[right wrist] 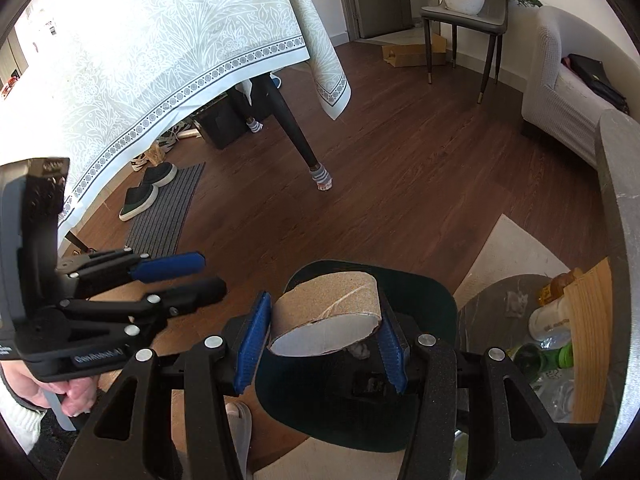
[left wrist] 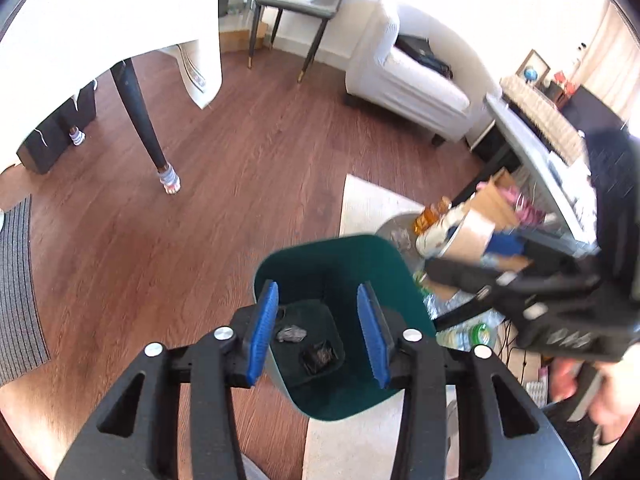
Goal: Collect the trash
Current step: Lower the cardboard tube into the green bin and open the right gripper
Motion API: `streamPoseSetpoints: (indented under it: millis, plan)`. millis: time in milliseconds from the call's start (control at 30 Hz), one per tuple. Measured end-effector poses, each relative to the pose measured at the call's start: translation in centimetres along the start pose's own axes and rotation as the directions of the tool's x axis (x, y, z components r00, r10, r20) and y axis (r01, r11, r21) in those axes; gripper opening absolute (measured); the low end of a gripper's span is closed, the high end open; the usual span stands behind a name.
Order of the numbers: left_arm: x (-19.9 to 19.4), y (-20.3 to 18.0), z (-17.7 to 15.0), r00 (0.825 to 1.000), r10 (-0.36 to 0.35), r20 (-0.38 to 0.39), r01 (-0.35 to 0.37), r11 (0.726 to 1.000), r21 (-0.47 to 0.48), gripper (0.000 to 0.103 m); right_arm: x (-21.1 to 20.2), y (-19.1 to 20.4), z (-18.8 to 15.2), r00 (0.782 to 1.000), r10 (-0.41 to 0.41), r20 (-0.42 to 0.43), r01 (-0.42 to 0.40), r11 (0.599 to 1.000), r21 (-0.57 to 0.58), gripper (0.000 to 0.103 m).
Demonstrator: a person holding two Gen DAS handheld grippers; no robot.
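- Blue-padded fingers (left wrist: 262, 334) of the left gripper (left wrist: 322, 334) stand wide apart with nothing between them, hanging directly over the mouth of the dark green plastic trash bin (left wrist: 340, 252).
- Down on that bin's dark floor lie a crumpled grey scrap (left wrist: 291, 334) and a small dark wrapper (left wrist: 318, 356).
- Right of the bin, the low round grey side table (right wrist: 488, 300) carries a clutter of bottles and packets; what each one is cannot be told.
- On the right side, the right gripper (right wrist: 322, 344) has its blue fingers (right wrist: 252, 348) pressed against both flanks of a flattened brown cardboard tape roll with a white inner face (right wrist: 326, 310), holding it above the bin's opening.
- From the left wrist view that gripper (left wrist: 460, 276) shows blurred, with the cardboard sticking up past it.
- Behind everything lie the dark wooden floor (left wrist: 224, 168), a table under a pale patterned cloth (right wrist: 152, 52) and a white sofa (left wrist: 408, 80).
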State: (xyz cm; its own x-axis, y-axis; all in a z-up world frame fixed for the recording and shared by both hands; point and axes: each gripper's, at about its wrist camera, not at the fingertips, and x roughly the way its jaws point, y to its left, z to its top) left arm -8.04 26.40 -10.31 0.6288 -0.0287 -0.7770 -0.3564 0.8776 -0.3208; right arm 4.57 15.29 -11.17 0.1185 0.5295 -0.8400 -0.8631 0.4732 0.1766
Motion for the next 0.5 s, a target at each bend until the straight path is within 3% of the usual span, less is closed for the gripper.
streamPoseSetpoints:
  millis: [233,500]
  plan:
    - [-4.2,-0.7,2.4,0.99,-0.028,0.139,0.028,1.0,0.003,0.034,4.2,-1.1,-2.6,0.994,-0.007,-0.112,0.009,1.0,0.011,0.052]
    - [-6.1,-2.3,4.1,0.976,-0.063,0.207,0.066,0.998,-0.004,0.032,7.3,-1.6,-4.8,0.977,-0.025,-0.212,0.026,1.0,0.001,0.053]
